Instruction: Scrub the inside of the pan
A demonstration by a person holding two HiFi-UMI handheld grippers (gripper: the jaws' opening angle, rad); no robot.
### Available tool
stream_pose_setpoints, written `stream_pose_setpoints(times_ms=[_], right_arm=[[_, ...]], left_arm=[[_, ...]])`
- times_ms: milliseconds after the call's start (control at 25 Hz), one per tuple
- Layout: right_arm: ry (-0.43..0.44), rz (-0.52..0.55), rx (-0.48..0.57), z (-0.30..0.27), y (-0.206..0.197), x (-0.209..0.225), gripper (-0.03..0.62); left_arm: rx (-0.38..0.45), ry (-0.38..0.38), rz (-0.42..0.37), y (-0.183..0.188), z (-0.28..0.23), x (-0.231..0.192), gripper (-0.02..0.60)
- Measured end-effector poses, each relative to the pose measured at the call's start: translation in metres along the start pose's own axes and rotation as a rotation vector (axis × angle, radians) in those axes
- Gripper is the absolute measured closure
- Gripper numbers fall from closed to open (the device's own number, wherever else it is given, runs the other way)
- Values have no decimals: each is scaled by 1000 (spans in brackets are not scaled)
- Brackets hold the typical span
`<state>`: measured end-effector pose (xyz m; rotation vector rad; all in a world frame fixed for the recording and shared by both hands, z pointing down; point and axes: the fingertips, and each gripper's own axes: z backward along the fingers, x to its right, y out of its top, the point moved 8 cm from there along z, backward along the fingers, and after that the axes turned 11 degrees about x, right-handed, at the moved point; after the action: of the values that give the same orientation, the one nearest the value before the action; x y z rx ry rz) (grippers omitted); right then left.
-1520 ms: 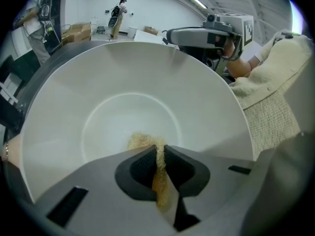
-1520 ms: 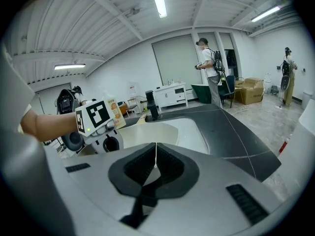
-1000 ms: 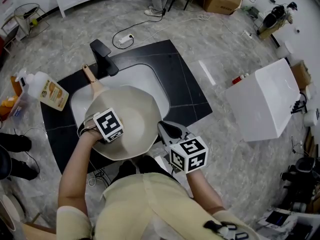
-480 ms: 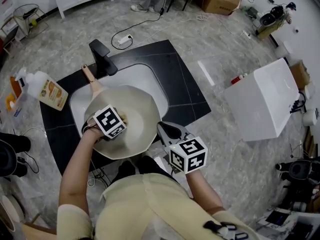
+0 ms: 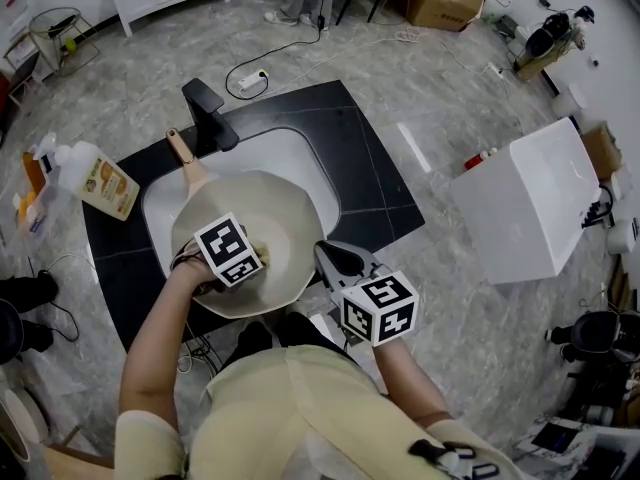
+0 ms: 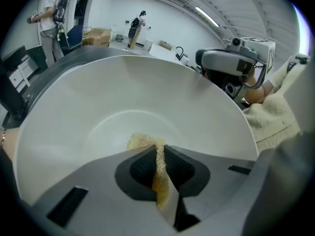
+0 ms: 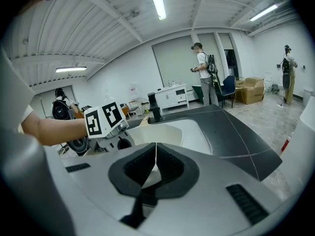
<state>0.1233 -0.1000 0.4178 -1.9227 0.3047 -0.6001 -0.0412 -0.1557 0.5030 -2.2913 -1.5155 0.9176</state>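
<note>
Our left gripper (image 6: 158, 151) clamps a yellow scrub pad (image 6: 141, 142) and presses it onto the floor of the cream pan (image 6: 147, 82). Our right gripper (image 7: 155, 149) pinches the pan's thin rim. The pan sits over the white sink (image 5: 303, 154), its handle toward the black faucet (image 5: 208, 113).

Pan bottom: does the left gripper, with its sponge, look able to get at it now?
Probably yes. The left gripper is shut on the sponge inside the pan, and nothing lies between the sponge and the bottom. The right gripper pinches the rim, off to the side.
</note>
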Motion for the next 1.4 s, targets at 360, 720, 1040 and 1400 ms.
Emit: stream_pose_setpoints(times_ms=[360, 720, 1040, 1400], right_arm=[[-33, 40, 26, -3, 6, -3, 577], [-30, 42, 45, -1, 9, -4, 577], [-11, 48, 52, 2, 12, -9, 577], [12, 47, 64, 2, 16, -12, 577]], left_arm=[[-58, -193, -38, 0, -4, 30, 546], [71, -24, -140, 28, 32, 37, 546], [249, 127, -133, 35, 70, 52, 546], [484, 298, -77, 30, 110, 68, 546]])
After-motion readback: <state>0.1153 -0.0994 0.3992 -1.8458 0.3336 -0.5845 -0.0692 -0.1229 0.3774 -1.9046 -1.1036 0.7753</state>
